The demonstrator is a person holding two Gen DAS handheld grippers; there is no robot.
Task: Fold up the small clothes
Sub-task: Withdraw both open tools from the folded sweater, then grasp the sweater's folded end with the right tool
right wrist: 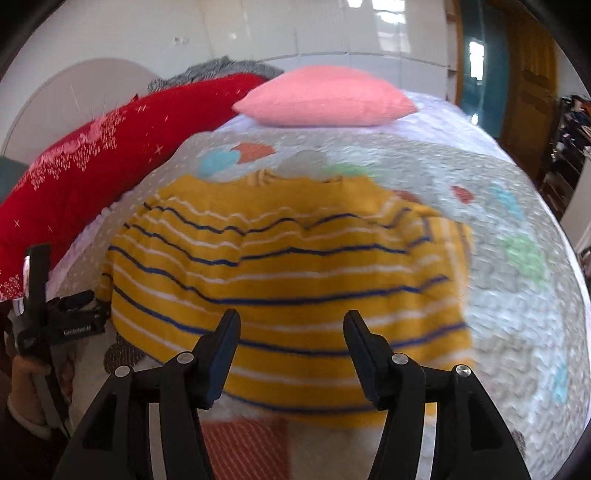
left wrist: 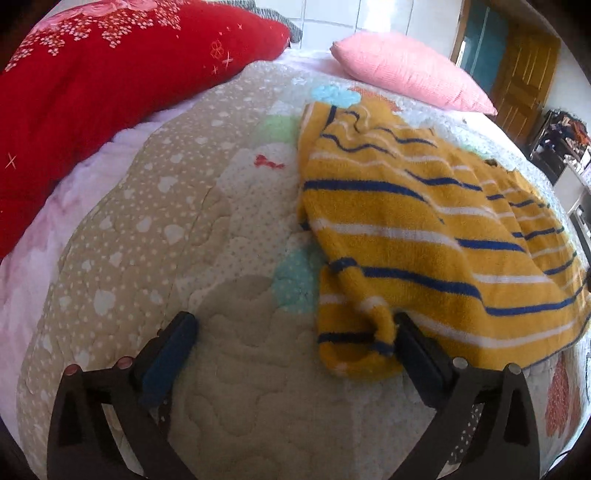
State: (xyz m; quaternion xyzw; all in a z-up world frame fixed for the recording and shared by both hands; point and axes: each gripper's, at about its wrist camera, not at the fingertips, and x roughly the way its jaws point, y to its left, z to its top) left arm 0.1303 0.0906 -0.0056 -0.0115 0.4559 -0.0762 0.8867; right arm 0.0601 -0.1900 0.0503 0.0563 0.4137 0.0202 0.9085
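One striped sweater (left wrist: 424, 236), one pink pillow (left wrist: 410, 70), one red quilt (left wrist: 110, 81).

it was a home bedroom. a bed's patchwork quilt (left wrist: 229, 387) filled the view. at the head of the quilt lay a pink pillow (left wrist: 410, 68), and along its left edge a red flowered blanket (left wrist: 92, 85). beyond the pillow rose a white tiled wall (right wrist: 332, 33); to the quilt's far right stood a wooden door (left wrist: 524, 77).
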